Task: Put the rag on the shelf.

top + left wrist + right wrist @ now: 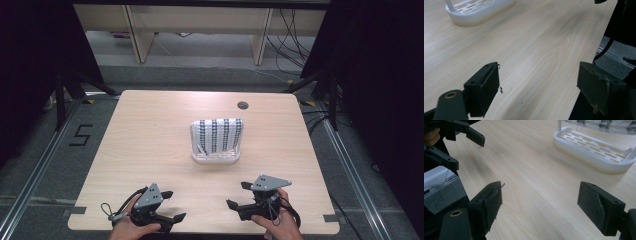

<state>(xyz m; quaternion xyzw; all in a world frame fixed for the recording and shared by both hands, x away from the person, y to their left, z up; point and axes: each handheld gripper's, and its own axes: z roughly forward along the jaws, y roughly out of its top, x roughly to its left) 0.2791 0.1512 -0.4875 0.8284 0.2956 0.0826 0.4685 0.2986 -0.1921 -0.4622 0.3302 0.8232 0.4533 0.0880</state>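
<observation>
White rack (216, 156) at table (150, 150) centre, patterned cloth (220, 134) draped over it. Left gripper (167, 206) and right gripper (239, 195) both near-side of rack, well apart from it, jaws spread, empty; likely parked clear.

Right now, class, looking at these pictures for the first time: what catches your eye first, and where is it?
A white rack stands mid-table with a black-and-white patterned cloth draped over its rail. Near the front edge of the table, a person's hands hold two black claws, the left claw and the right claw, both open with nothing between the jaws. A small round hole sits near the far edge.
</observation>
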